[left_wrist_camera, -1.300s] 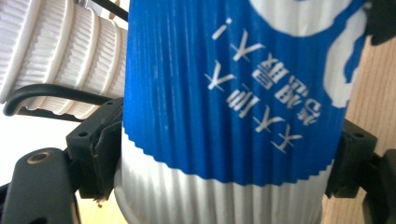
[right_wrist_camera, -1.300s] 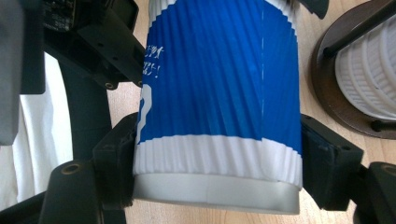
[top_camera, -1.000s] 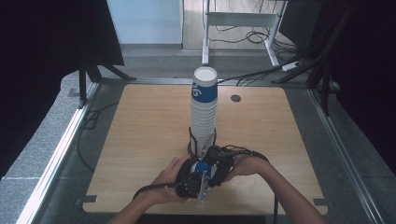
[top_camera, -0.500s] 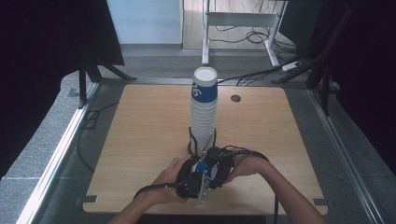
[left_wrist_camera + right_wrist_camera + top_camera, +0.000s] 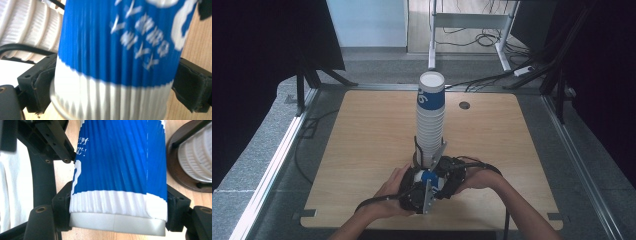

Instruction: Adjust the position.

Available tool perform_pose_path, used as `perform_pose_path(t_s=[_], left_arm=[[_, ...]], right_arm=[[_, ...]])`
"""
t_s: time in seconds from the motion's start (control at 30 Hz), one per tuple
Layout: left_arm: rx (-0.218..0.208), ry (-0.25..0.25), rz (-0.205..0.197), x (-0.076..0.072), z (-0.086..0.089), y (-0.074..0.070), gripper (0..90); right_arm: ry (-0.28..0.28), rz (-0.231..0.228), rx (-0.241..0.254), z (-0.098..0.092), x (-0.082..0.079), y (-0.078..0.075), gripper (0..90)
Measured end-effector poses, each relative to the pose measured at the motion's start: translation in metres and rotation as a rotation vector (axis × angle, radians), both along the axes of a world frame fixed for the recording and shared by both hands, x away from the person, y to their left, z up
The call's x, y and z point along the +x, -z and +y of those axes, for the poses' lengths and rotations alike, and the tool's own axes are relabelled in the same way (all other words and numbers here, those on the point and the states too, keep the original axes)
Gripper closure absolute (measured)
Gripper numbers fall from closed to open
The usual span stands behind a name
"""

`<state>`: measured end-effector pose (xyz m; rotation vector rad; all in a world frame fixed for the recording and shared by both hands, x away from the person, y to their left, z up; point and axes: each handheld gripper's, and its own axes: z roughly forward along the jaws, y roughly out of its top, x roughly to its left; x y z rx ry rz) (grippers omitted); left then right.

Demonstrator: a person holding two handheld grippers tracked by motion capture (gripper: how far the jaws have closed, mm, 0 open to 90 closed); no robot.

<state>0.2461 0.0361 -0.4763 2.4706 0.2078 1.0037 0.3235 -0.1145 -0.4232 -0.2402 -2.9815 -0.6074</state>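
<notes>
Lower centre of the high view: both claws meet on one blue-and-white ribbed paper cup [image 5: 430, 178] on the tabletop [image 5: 362, 150], just below the tall cup stack [image 5: 430, 120]. Left claw [image 5: 112, 82]: jaws have just been opening, now wide, cup between them, left pad at the cup wall. Right claw [image 5: 117, 205]: jaws pressed against both sides of the cup's white band.
</notes>
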Motion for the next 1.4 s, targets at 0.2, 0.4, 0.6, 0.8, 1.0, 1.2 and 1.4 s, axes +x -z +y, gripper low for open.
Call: perform_pose_path(t_s=[0.2, 0.4, 0.6, 0.8, 1.0, 1.2, 1.4], left_arm=[[-0.112, -0.027, 0.044, 0.001, 0.013, -0.011, 3.8], [-0.255, -0.057, 0.111, 0.003, 0.028, -0.019, 4.7], [-0.398, -0.083, 0.202, 0.003, 0.038, -0.020, 6.0], [-0.524, -0.089, 0.275, 0.003, 0.044, -0.021, 6.6], [-0.598, -0.110, 0.304, 0.004, 0.048, -0.022, 7.4], [-0.654, -0.115, 0.325, 0.005, 0.050, -0.026, 7.4], [-0.686, -0.122, 0.318, 0.005, 0.055, -0.030, 7.4]], right_arm=[[0.037, -0.026, 0.098, -0.016, 0.000, -0.003, 27.7], [0.090, -0.064, 0.199, -0.031, -0.003, -0.006, 27.7], [0.140, -0.110, 0.311, -0.042, -0.008, -0.006, 27.7], [0.172, -0.154, 0.412, -0.048, -0.013, -0.003, 27.6], [0.196, -0.167, 0.485, -0.050, -0.018, 0.002, 27.6], [0.242, -0.163, 0.582, -0.054, -0.022, 0.008, 27.7], [0.296, -0.184, 0.698, -0.062, -0.027, 0.013, 27.7]])
